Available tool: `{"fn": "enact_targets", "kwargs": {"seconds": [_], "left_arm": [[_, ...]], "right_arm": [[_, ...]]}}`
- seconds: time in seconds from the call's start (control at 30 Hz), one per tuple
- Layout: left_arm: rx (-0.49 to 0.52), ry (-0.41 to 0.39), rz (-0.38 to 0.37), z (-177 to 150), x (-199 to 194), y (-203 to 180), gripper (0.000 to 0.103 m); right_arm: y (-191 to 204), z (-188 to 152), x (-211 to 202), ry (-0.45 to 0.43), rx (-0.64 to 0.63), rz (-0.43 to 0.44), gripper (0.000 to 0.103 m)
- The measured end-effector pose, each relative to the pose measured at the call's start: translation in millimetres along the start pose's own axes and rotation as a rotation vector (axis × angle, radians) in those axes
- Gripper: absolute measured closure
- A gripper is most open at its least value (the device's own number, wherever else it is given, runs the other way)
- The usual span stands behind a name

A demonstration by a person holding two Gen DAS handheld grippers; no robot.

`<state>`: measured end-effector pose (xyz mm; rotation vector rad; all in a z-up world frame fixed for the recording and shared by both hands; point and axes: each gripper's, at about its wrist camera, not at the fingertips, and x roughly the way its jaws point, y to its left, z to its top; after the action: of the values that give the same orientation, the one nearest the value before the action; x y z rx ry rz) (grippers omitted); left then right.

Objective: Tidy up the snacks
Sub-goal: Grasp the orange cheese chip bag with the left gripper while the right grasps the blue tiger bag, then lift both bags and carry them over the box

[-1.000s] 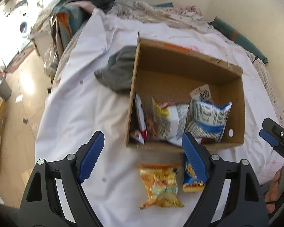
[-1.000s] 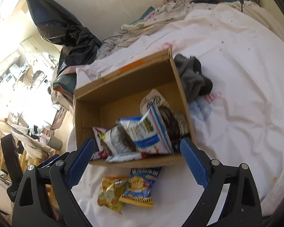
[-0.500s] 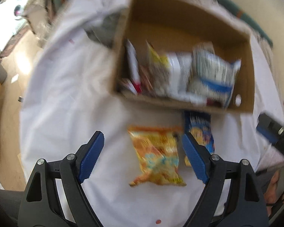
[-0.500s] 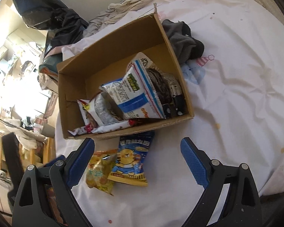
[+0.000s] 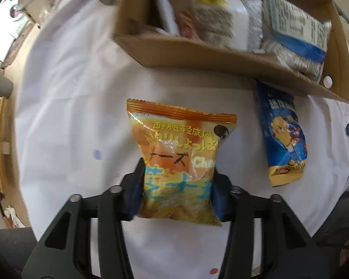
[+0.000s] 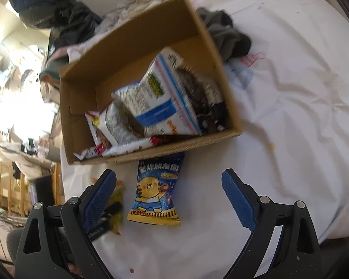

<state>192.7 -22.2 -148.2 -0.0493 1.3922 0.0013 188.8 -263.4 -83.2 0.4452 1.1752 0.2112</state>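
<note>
My left gripper [image 5: 178, 190] is shut on the lower part of an orange cheese snack bag [image 5: 179, 153] lying on the white sheet. A blue snack bag with a cartoon tiger [image 5: 282, 137] lies to its right, its top edge against the cardboard box [image 5: 197, 53]. The box holds several snack packets [image 5: 293, 34]. In the right wrist view my right gripper [image 6: 168, 196] is open and empty, over the blue bag [image 6: 156, 190], with the box [image 6: 81, 107] just beyond. The orange bag [image 6: 117, 200] shows partly behind the left finger.
A grey cloth [image 6: 230, 37] lies on the sheet beyond the box's right side. Dark bags and crumpled bedding [image 6: 58, 23] pile up at the back. The sheet's edge drops to the floor [image 5: 9, 74] on the left.
My left gripper has moved down onto the orange bag and shut on it. My right gripper has moved closer to the blue bag and stays open.
</note>
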Motion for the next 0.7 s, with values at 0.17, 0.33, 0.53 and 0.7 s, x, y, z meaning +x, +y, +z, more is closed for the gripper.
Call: {"fn": "enact_targets", "kwargs": {"seconds": [0.17,0.33,0.53,0.7], "left_arm": [[-0.079,-0.019,0.016,-4,-22,24,0.060],[-0.138,-0.034,0.024,-11,-34,39,0.060],[-0.141,-0.029,0.040,-13,-28,40,0.060],[-0.148,-0.047,0.053,-14,-30,39,0.060]], "right_arm": [[18,-2,38,0.126,-0.018,-0.006,0.008],[44,-6,74,0.197,-0.119,-0.121,0.008],[48,-14,113,0.285,-0.195,-0.218,0.008],[54,-20,107,0.280,-0.289,-0.255,0.043]]}}
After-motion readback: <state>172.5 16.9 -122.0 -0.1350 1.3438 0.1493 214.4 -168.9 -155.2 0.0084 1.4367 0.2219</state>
